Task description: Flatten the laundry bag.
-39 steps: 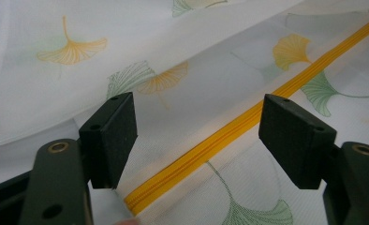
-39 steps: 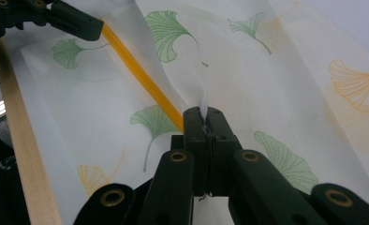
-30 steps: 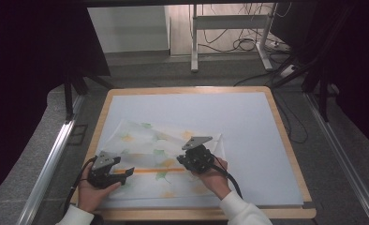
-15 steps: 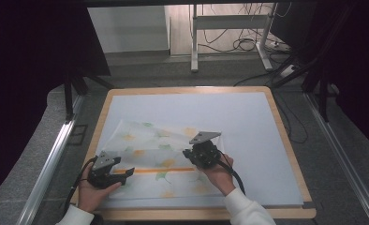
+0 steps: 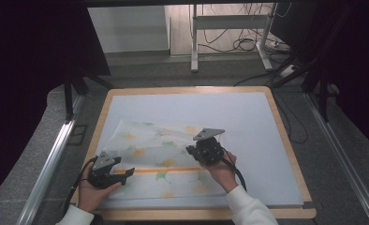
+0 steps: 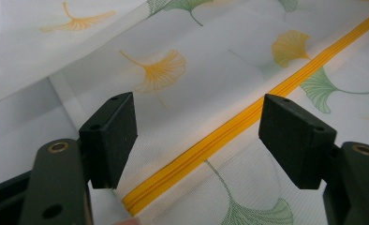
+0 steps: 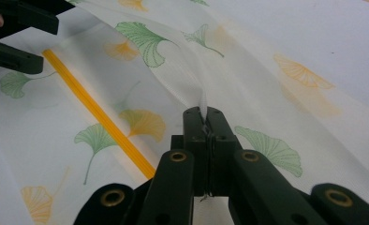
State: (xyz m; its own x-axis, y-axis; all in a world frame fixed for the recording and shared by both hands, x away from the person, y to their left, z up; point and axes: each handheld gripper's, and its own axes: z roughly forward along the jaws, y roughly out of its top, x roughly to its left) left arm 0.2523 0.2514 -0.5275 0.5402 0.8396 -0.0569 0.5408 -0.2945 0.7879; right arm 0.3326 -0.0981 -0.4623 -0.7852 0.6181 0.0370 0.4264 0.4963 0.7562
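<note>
Fabric printed with ginkgo leaves (image 5: 164, 159) lies spread on the surface (image 5: 267, 140), left tongs (image 5: 126, 172) at its near-left edge, right tongs (image 5: 192, 151) over its middle. Left tongs stand wide, astride the yellow zipper (image 6: 229, 136). Right tongs (image 7: 205, 123) pinch a raised fabric fold.

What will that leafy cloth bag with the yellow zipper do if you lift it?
The mesh bag probably flops: it drapes where the right tongs pinch a fold. It looks thin, so likely light. Its zipper may stay a bit stiffer.
</note>
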